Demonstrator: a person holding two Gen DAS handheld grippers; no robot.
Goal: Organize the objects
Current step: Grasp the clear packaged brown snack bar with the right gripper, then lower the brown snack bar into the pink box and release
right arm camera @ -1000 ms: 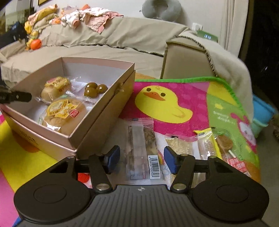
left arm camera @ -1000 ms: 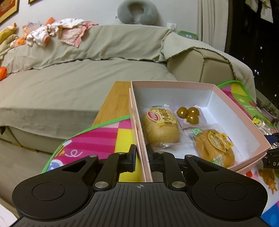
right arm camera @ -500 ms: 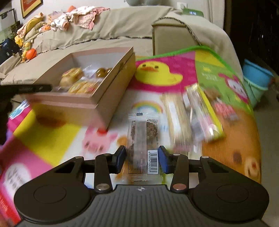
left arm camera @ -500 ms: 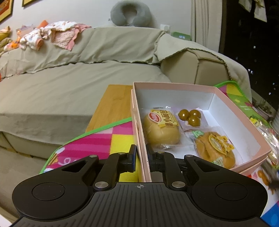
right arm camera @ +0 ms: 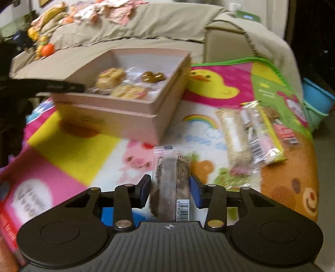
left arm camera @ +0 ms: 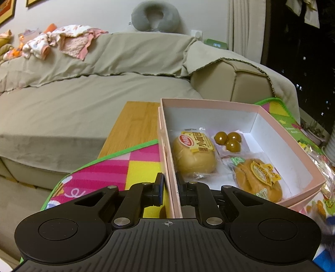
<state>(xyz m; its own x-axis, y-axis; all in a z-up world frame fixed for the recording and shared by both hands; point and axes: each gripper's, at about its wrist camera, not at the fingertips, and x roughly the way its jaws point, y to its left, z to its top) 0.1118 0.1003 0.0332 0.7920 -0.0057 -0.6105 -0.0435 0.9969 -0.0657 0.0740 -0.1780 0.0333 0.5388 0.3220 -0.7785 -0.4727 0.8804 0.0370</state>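
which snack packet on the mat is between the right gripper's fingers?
The clear packet with the dark bar and barcode, in the right gripper. The other packets lie apart, further right.

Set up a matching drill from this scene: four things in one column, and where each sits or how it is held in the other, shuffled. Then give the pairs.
Things:
1. pink box
2. clear snack packet
3. three brown balls
4. neck pillow

Places or states:
A. on top of the sofa back
B. between the right gripper's fingers
C. wall clamped by the left gripper
D. inside the box, beside a wrapped bun

Pairs: 1-C, 2-B, 3-D, 4-A
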